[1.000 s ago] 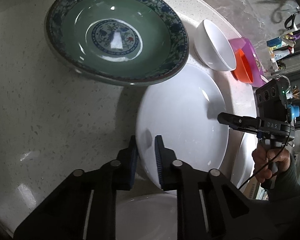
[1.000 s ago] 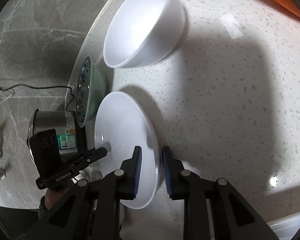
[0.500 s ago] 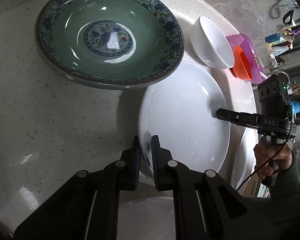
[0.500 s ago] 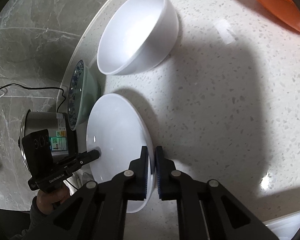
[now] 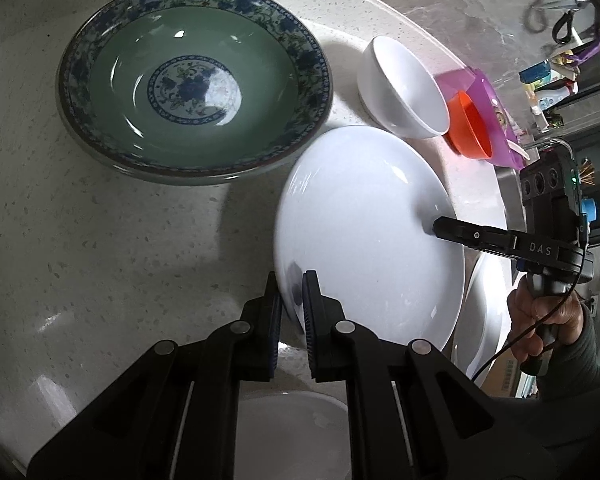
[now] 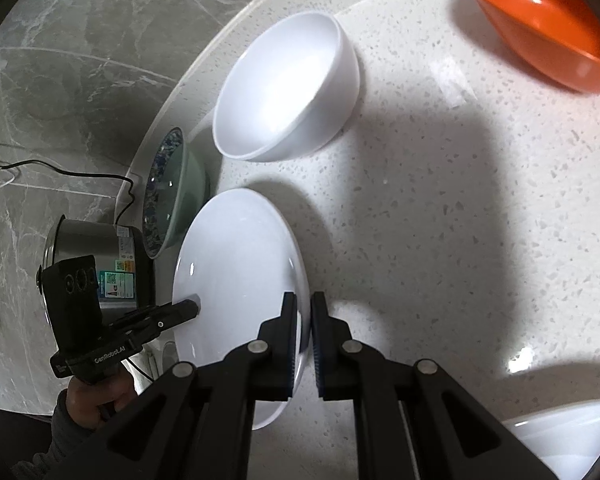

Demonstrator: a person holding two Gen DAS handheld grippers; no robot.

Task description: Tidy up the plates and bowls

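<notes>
Speckled countertop [image 5: 100, 240]; both jaws pinch white plate [image 5: 364, 216]; labels "DAS", perhaps "GenRobot.AI".

"DAS" on the right claw [image 5: 434, 229], "GenRobot.AI" on the left claw [image 6: 196, 307]

Orange bowl [image 6: 540, 20] and another white dish [image 6: 572, 440] run past the frame edge
</notes>
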